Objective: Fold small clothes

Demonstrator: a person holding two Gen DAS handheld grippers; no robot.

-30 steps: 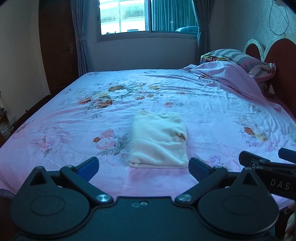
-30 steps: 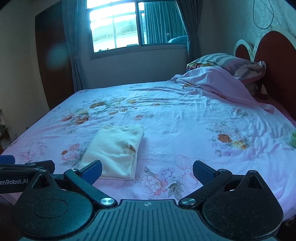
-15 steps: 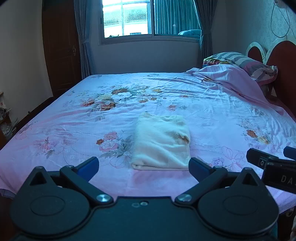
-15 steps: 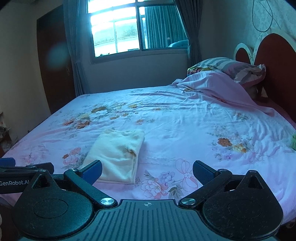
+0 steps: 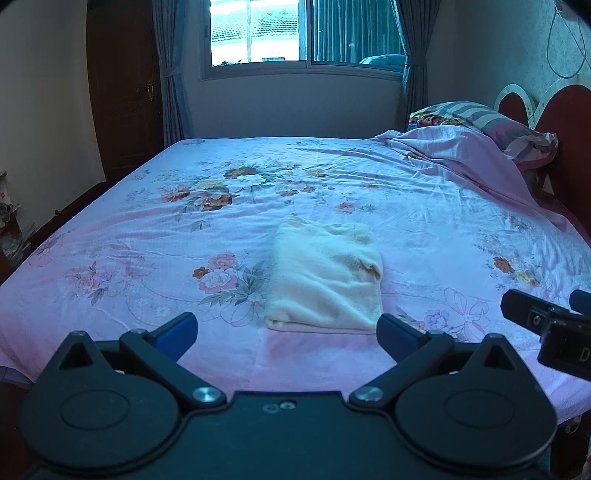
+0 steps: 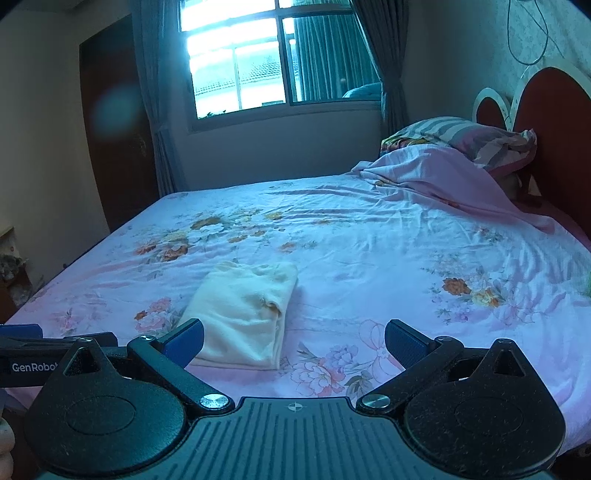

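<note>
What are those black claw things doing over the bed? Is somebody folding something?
A person holds two claws over the bed, which has a floral sheet. The left claw and the right claw are both open and hold nothing. A cream-coloured small garment lies on the sheet in front of them, already folded into a neat rectangle. Neither claw touches it. A striped pillow and a bunched pink cover sit by the headboard.

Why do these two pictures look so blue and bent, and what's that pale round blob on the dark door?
Both wrist views: fisheye lenses bow the bed and walls and darken the corners. Right wrist view: the bright window washes out, and the pale blob is probably lens flare from it. Left wrist view: the window glares less; the folded cream garment looks sharp.
</note>
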